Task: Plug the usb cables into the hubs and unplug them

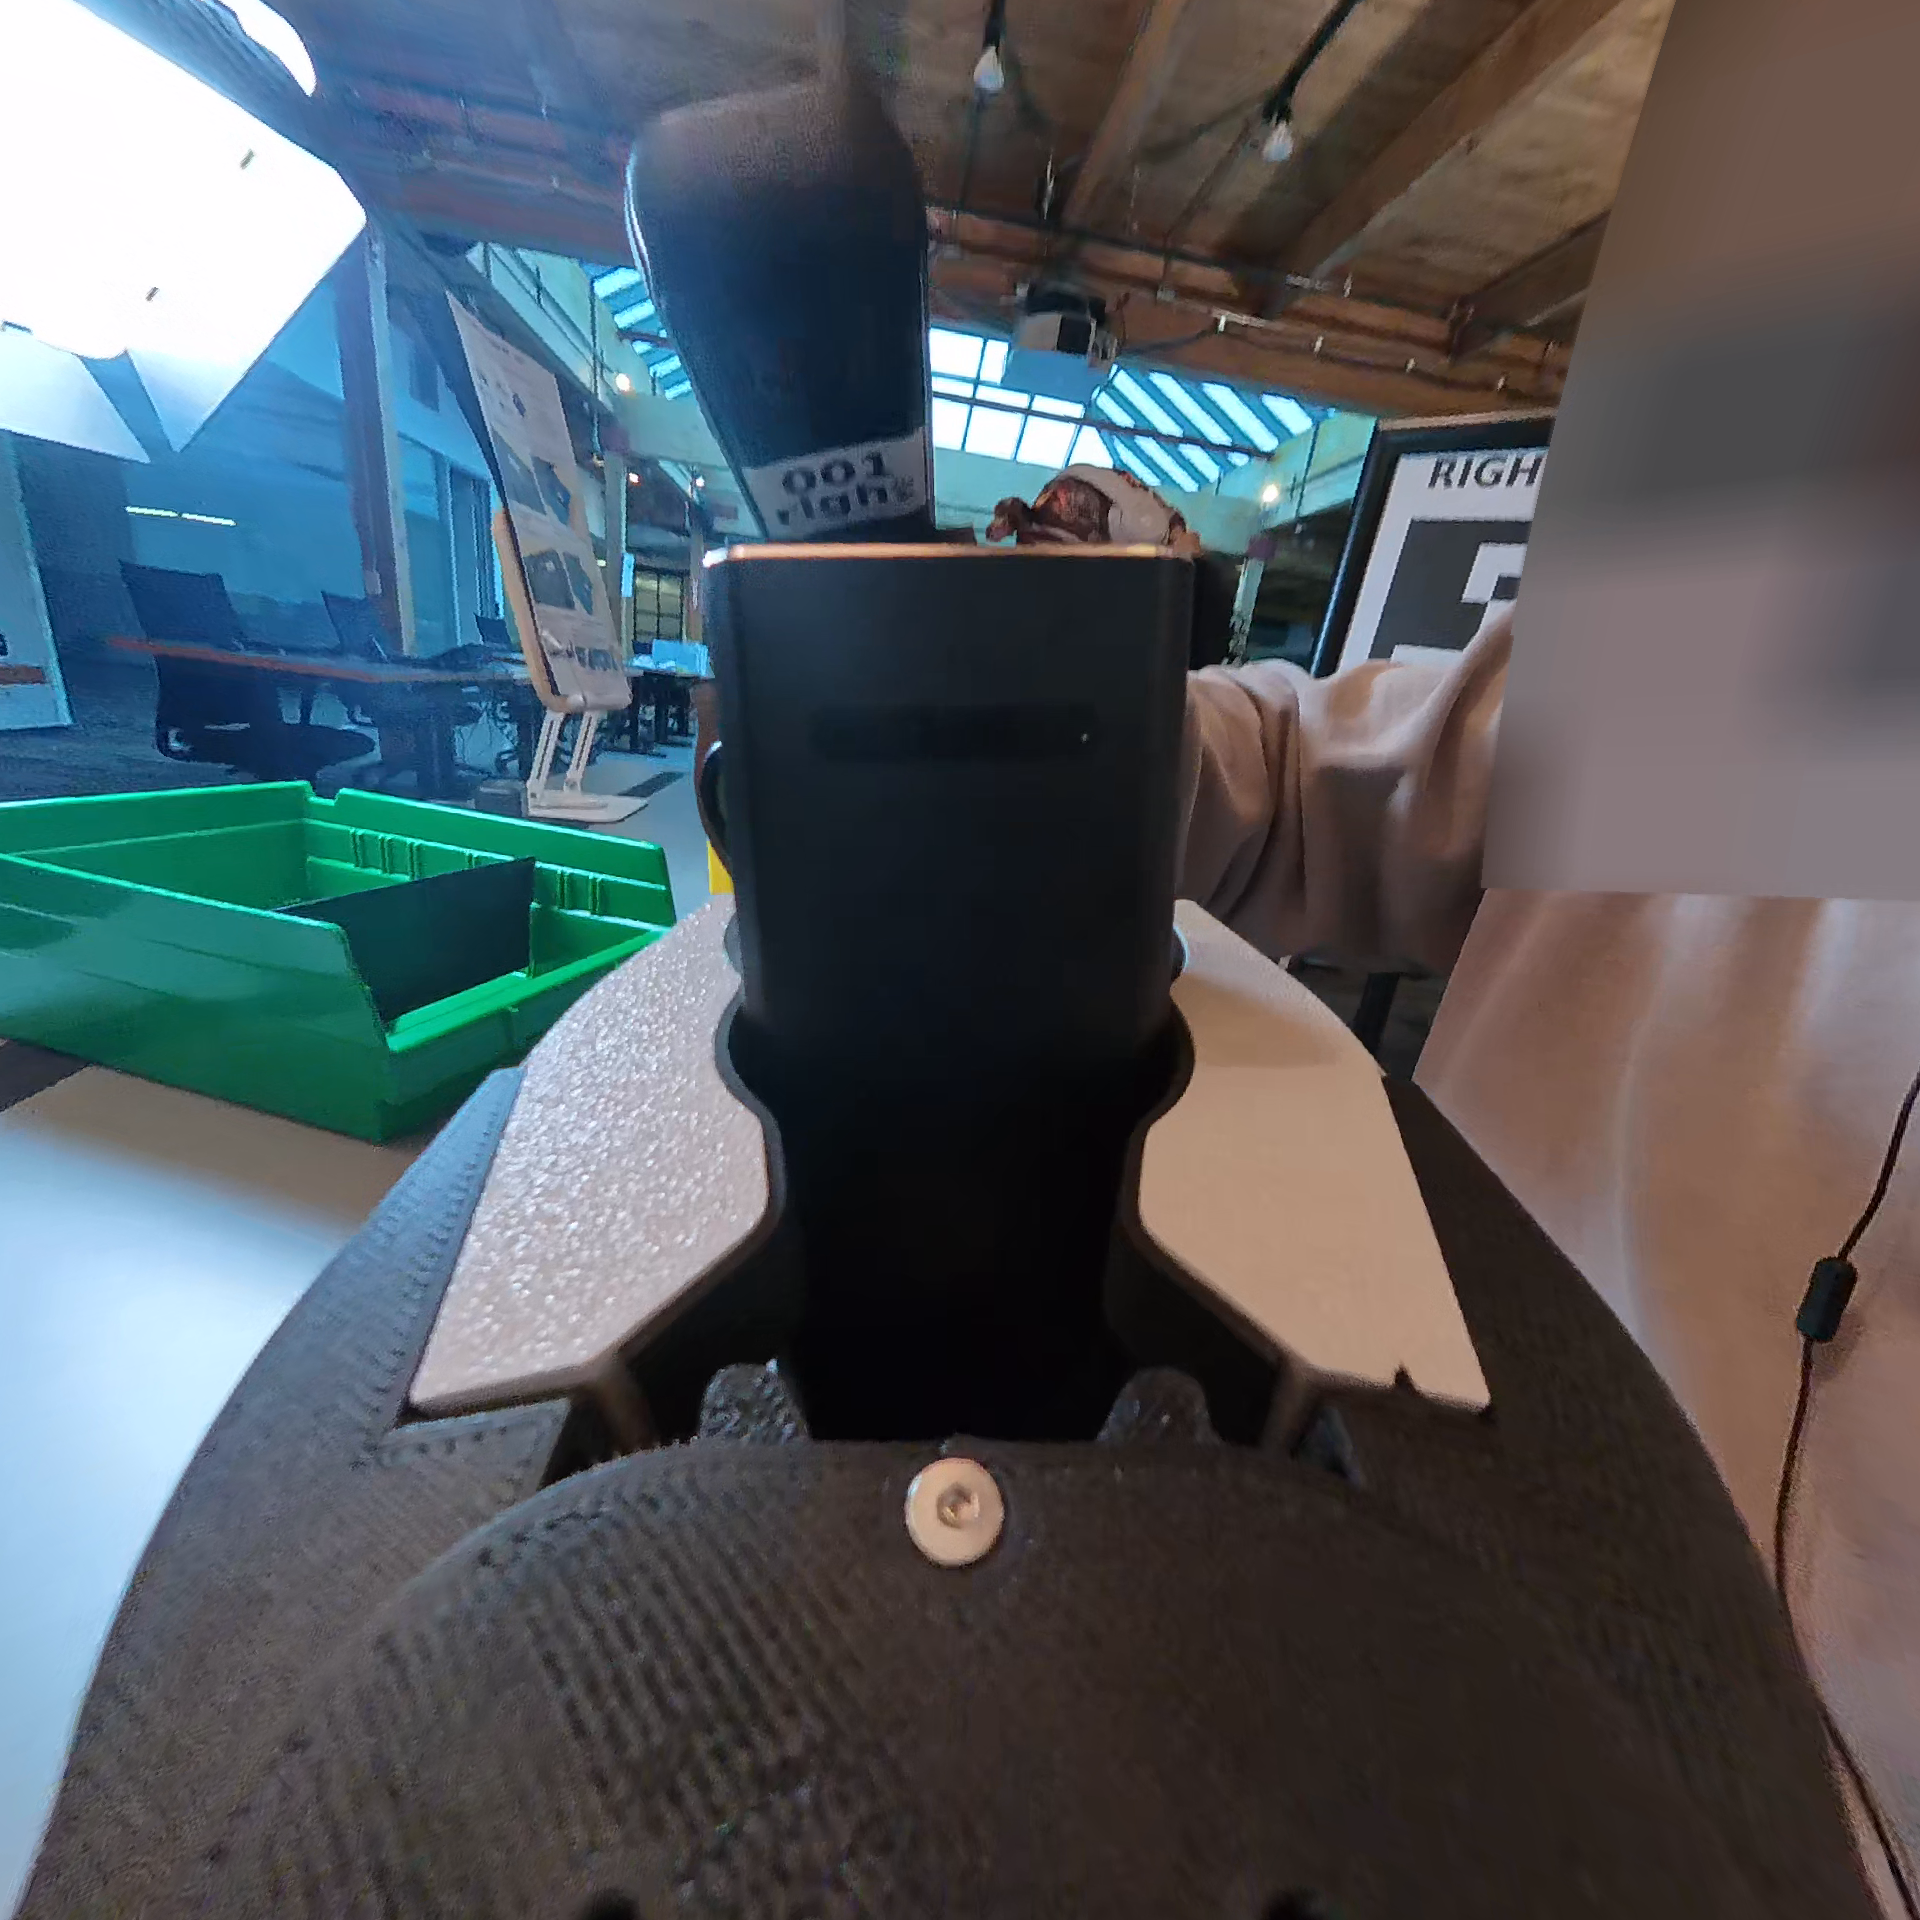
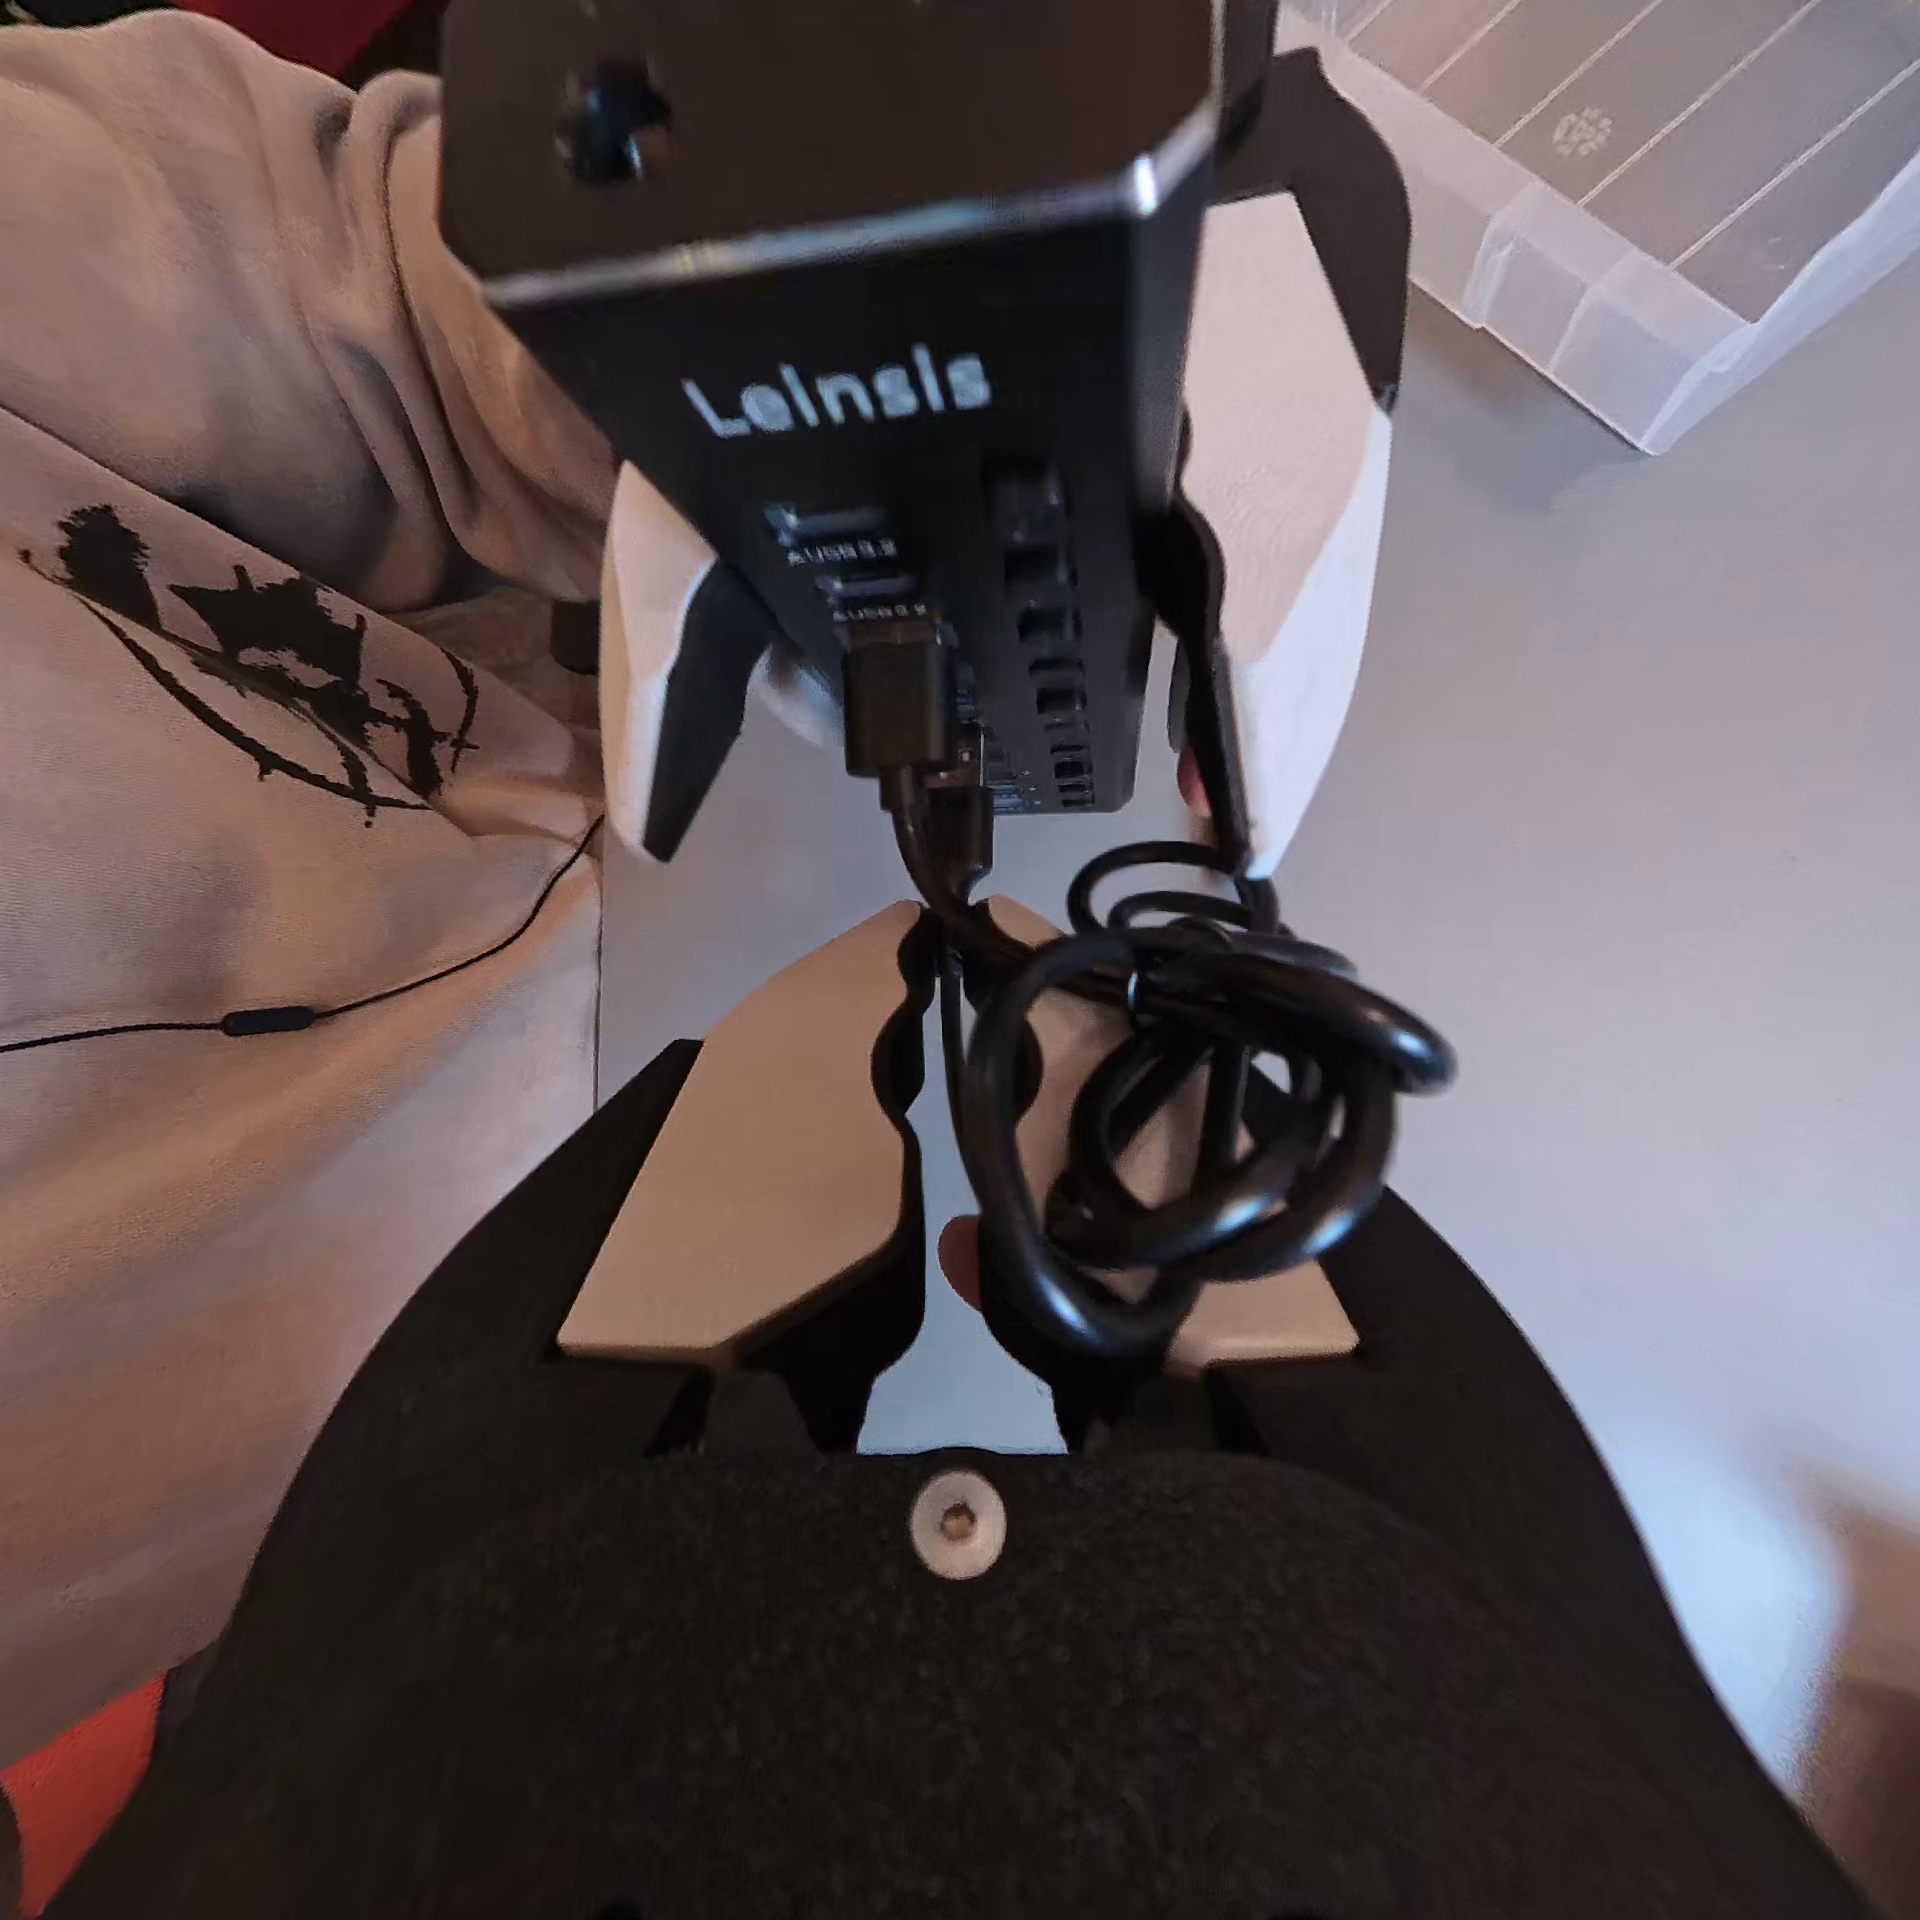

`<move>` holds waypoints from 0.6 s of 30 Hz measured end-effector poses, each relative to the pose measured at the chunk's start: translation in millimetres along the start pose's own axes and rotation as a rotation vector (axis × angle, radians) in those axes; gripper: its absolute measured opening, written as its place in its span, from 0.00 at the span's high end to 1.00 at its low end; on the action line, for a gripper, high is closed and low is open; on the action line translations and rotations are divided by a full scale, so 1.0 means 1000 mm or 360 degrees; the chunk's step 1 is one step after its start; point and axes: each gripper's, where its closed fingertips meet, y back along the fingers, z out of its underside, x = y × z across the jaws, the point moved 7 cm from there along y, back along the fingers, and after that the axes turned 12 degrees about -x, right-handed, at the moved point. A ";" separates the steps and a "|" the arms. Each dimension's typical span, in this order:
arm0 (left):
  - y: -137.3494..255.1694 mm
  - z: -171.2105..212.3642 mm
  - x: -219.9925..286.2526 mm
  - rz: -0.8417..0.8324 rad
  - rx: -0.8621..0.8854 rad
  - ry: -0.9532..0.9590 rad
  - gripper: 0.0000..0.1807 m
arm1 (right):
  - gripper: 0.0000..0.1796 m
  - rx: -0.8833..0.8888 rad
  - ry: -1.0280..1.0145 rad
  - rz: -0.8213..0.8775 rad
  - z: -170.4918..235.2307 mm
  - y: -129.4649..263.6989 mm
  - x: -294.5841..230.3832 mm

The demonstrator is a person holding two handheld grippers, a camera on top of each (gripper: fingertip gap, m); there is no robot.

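My left gripper [image 1: 956, 935] is shut on a black USB hub [image 1: 951, 769] and holds it upright above the table. In the right wrist view the hub [image 2: 831, 395] shows its port side, with the left gripper's white fingers [image 2: 649, 623] on both sides of it. Two black USB plugs sit in its ports, one [image 2: 896, 707] above the other [image 2: 961, 816]. My right gripper [image 2: 948, 920] is shut on the black cable just behind the lower plug. The cable's coil [image 2: 1195, 1091] hangs over the right finger. The right gripper's black body [image 1: 790, 291] rises behind the hub.
A green bin [image 1: 312, 935] with a black divider stands on the table at the left. A clear plastic box [image 2: 1662, 208] lies at the far right of the pale table [image 2: 1610, 831]. A person's beige sleeve [image 2: 260, 520] and a thin black wire [image 2: 260, 1021] are close on the left. About 5 cm separates my left fingertips from my right.
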 end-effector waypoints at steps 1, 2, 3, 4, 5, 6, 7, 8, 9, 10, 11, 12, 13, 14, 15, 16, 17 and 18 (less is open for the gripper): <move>0.001 -0.001 0.000 0.0012 0.0028 0.0017 0.60 | 0.97 0.0017 -0.0010 -0.0014 0.000 0.000 0.000; 0.002 -0.002 0.000 0.0018 0.0037 0.0028 0.60 | 0.97 0.0027 -0.0011 -0.0026 0.000 -0.001 0.000; 0.001 -0.002 0.000 0.0012 0.0029 0.0024 0.60 | 0.97 0.0023 0.0001 -0.0018 0.000 -0.003 0.000; 0.001 -0.002 0.000 0.0005 0.0025 0.0018 0.60 | 0.97 0.0018 0.0021 -0.0004 0.000 -0.004 0.000; 0.002 -0.003 0.001 0.0004 0.0033 0.0023 0.60 | 0.97 0.0030 0.0031 -0.0001 0.001 -0.006 0.000; 0.002 -0.005 0.001 0.0006 0.0052 0.0031 0.60 | 0.97 0.0061 0.0034 -0.0017 0.002 -0.006 0.000; 0.003 -0.007 0.001 0.0004 0.0078 0.0033 0.60 | 0.97 0.0107 0.0045 -0.0029 0.003 -0.006 0.000; 0.004 -0.010 0.001 -0.0004 0.0112 0.0029 0.60 | 0.97 0.0166 0.0081 -0.0022 0.004 -0.006 -0.001; 0.005 -0.013 0.002 -0.0002 0.0153 0.0032 0.60 | 0.97 0.0218 0.0145 -0.0008 0.006 -0.006 -0.001; 0.006 -0.016 0.003 0.0013 0.0195 0.0045 0.60 | 0.97 0.0270 0.0224 0.0012 0.009 -0.007 -0.002; 0.008 -0.019 0.004 0.0024 0.0225 0.0054 0.60 | 0.97 0.0330 0.0285 0.0017 0.013 -0.009 -0.002; 0.009 -0.020 0.005 0.0027 0.0239 0.0050 0.60 | 0.97 0.0407 0.0322 -0.0025 0.016 -0.011 -0.003; 0.009 -0.021 0.006 0.0031 0.0242 0.0043 0.60 | 0.97 0.0485 0.0339 -0.0058 0.018 -0.012 -0.004; 0.010 -0.021 0.007 0.0038 0.0242 0.0040 0.60 | 0.97 0.0535 0.0352 -0.0068 0.020 -0.013 -0.004; 0.010 -0.021 0.007 0.0047 0.0244 0.0039 0.60 | 0.97 0.0576 0.0365 -0.0070 0.022 -0.014 -0.004; 0.010 -0.021 0.008 0.0052 0.0244 0.0039 0.60 | 0.97 0.0604 0.0365 -0.0085 0.024 -0.014 -0.004; 0.010 -0.021 0.008 0.0050 0.0242 0.0035 0.60 | 0.97 0.0631 0.0364 -0.0099 0.025 -0.013 -0.004; 0.011 -0.022 0.008 0.0047 0.0240 0.0032 0.60 | 0.97 0.0650 0.0362 -0.0102 0.027 -0.013 -0.004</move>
